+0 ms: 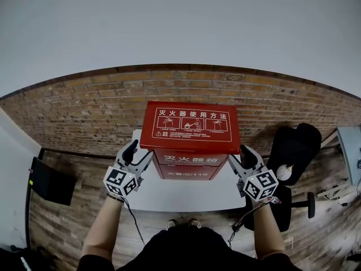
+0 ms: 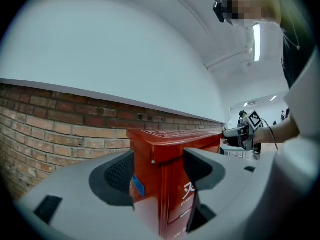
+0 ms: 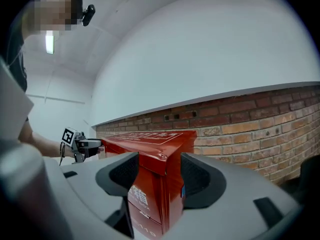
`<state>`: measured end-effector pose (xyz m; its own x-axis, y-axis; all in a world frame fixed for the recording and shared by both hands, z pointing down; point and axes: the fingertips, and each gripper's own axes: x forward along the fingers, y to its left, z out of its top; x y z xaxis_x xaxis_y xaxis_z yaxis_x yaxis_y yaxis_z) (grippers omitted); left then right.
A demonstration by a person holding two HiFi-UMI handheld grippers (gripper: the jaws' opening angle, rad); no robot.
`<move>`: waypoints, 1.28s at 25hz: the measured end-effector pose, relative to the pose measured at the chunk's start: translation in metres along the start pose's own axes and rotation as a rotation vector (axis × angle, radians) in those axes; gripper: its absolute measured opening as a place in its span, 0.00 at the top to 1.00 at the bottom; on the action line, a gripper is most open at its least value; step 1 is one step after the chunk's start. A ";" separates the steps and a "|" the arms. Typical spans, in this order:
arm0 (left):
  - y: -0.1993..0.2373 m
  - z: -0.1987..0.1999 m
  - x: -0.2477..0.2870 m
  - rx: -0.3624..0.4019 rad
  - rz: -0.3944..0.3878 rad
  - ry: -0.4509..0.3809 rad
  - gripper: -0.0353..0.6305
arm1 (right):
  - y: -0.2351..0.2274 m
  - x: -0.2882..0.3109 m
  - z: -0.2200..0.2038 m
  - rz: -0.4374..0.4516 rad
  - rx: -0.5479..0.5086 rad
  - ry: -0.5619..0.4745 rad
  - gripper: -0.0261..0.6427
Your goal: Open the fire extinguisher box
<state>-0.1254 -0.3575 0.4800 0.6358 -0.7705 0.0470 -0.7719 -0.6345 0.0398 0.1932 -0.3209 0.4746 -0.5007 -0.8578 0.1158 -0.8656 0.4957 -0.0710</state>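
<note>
While both tongs stand wide, the left tongs around the front left corner of the box and the right tongs around the front right one, nothing is really gripped. The box stands on the table near the brick wall, with its lid down as far as I can tell. If the tongs close only on the sharp corners, they may slip off the smooth metal. If one side rises before the other, the lid can twist, or the whole box may slide on the table or tip
</note>
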 end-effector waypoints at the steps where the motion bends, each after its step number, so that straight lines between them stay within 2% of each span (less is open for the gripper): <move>1: 0.000 0.002 0.003 0.001 -0.006 -0.002 0.44 | 0.001 0.001 0.001 0.010 -0.008 0.001 0.59; 10: -0.011 0.008 0.005 -0.032 -0.030 -0.050 0.43 | 0.002 0.003 0.003 0.035 -0.022 0.011 0.59; 18: -0.023 0.008 -0.004 -0.038 -0.043 -0.037 0.44 | -0.005 0.000 0.004 0.052 -0.007 0.014 0.62; 24: -0.024 0.009 -0.010 -0.065 -0.013 -0.046 0.45 | -0.001 -0.005 0.004 0.063 0.008 0.002 0.63; 29: -0.025 0.020 -0.011 -0.034 -0.004 -0.056 0.46 | 0.000 -0.008 0.018 0.066 0.022 -0.027 0.63; 32: -0.027 0.037 -0.012 0.017 -0.014 -0.089 0.46 | 0.003 -0.010 0.037 0.082 -0.026 -0.054 0.63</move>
<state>-0.1125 -0.3330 0.4413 0.6442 -0.7637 -0.0426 -0.7635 -0.6453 0.0233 0.1957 -0.3157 0.4369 -0.5694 -0.8201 0.0573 -0.8220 0.5671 -0.0518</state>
